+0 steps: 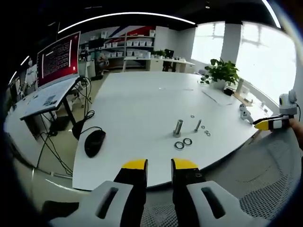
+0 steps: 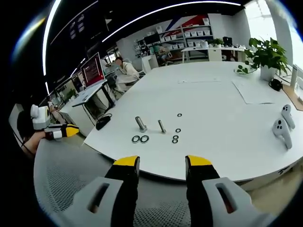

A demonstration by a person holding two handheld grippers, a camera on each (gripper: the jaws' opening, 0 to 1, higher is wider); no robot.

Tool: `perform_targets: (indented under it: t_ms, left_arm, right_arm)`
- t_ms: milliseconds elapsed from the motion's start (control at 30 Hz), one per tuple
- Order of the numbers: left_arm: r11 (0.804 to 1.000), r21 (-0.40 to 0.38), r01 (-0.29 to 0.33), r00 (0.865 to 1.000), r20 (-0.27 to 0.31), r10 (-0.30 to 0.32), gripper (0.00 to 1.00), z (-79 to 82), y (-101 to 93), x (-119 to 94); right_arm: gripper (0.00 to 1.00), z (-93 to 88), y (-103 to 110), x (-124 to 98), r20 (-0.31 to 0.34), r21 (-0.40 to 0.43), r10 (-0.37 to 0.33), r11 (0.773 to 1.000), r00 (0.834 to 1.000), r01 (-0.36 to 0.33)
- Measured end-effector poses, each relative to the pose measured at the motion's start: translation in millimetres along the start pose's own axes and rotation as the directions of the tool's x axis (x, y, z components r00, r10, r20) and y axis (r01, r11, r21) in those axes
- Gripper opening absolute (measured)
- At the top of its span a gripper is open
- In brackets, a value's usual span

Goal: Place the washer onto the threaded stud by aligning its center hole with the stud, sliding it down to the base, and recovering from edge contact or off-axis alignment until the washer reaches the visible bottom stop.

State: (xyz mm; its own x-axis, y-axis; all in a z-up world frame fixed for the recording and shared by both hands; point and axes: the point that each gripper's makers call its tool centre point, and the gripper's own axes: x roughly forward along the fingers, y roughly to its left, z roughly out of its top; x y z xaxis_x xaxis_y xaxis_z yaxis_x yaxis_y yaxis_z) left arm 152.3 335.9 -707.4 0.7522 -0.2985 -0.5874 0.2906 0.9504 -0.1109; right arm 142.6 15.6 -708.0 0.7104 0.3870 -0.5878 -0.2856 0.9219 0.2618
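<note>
Holding both grippers off the table's near edge, you have the left gripper (image 1: 159, 165) parted narrowly and the right gripper (image 2: 162, 163) spread wide, both empty, while the washers (image 2: 140, 139) lie beside the two upright studs (image 2: 140, 124) on the white table (image 2: 213, 109) at frame centre.

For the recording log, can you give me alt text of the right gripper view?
The right gripper, jaws open and empty, hangs before a white table where two upright studs stand among scattered washers. Two white controllers lie at the right, and the left gripper shows at the far left.
</note>
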Motion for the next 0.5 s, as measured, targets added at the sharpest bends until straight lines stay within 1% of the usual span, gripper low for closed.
perform_targets:
  t_ms: [167,500]
  left_arm:
    - [1.000,0.000,0.000,1.000,0.003,0.000,0.17,0.5,0.1,-0.1]
    - [1.000,-0.002,-0.003,1.000,0.008,0.003,0.17,1.1,1.3,-0.1]
  right_arm:
    - [0.41,-0.4,-0.1,0.3,-0.004,-0.001,0.002,1.000,1.000,-0.002]
    - [0.41,-3.8,-1.0,1.9,-0.034,-0.015,0.012,1.000,0.999,-0.012]
